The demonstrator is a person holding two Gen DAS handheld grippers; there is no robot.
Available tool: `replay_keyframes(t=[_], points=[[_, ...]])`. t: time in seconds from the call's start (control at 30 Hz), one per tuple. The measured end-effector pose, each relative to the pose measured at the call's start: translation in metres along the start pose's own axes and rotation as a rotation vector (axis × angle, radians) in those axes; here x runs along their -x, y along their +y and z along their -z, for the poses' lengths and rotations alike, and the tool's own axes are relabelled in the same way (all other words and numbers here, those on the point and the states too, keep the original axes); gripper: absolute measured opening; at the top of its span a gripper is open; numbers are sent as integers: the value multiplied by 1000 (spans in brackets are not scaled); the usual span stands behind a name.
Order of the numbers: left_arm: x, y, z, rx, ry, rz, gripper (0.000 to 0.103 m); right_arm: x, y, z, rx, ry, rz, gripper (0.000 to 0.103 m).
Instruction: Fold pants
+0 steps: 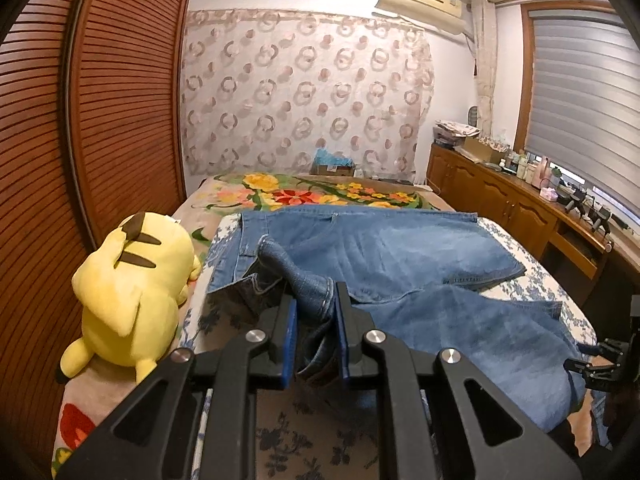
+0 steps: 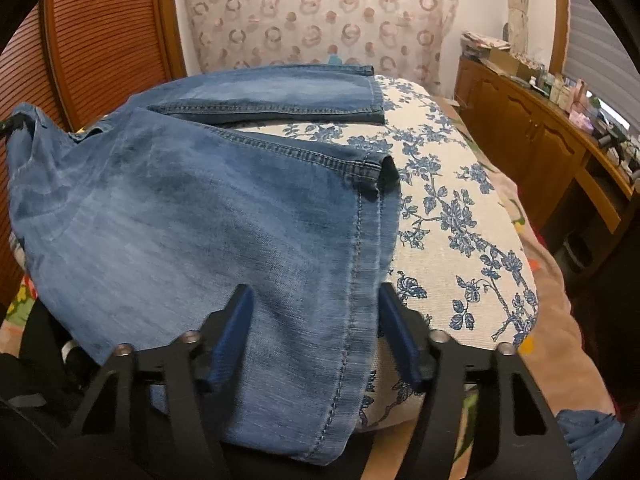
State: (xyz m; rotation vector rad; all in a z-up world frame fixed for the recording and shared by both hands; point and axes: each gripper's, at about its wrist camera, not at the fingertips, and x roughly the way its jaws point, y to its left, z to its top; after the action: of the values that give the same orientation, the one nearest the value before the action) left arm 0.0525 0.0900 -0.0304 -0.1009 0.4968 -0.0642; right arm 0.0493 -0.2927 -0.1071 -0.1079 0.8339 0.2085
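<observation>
Blue jeans point(image 1: 380, 248) lie spread across a bed covered by a blue-flowered white cloth point(image 1: 532, 276). My left gripper point(image 1: 316, 296) is shut on a bunched piece of the jeans' upper end and holds it off the bed. In the right wrist view the near leg point(image 2: 180, 208) drapes toward me and over the bed's edge, with its stitched side seam running down between the jaws. The far leg point(image 2: 280, 92) lies flat behind it. My right gripper point(image 2: 315, 292) stands open astride the near leg's lower part, its blue pads point(image 2: 236, 332) apart on either side of the cloth.
A yellow plush toy point(image 1: 132, 292) lies at the bed's left edge beside a brown louvred door point(image 1: 120, 100). A bright flowered blanket point(image 1: 320, 192) covers the far end. Wooden cabinets point(image 1: 500, 200) topped with small items line the right wall under a window blind.
</observation>
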Motion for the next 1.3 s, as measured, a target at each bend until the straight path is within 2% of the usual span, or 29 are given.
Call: replay_keyframes(t=[0.03,0.1,0.2,0.3,0.57,0.77,0.9,1.07,1.3], points=[[-1,-1,-2,1,-3,1,13,1,0,-1,1,-1,-8,48],[-2,0,-9,5,-13,4,13,1,-1,-2,-1,3,-33,26],[-7,-1,-21,-2,-26,7,13,1,-4,-7,-26,7,-96,8],[-14,-1,-33,-17,-39,5,12,7,-9,-21,-37,-27,-140,5],[-41,3,-64,-9,-60,3,12,26,-12,-93,18,-159,-149,4],[-58,6,-80,-13,-55,-7,12,11,-8,-147,64,-199,-144,4],[-74,9,-86,-7,-33,-14,12,-18,-5,-174,76,-178,-146,4],[-98,13,-91,3,2,-16,12,-62,-3,-196,90,-105,-154,4],[-136,13,-92,8,65,-18,11,-108,-8,-201,68,-1,-189,5]])
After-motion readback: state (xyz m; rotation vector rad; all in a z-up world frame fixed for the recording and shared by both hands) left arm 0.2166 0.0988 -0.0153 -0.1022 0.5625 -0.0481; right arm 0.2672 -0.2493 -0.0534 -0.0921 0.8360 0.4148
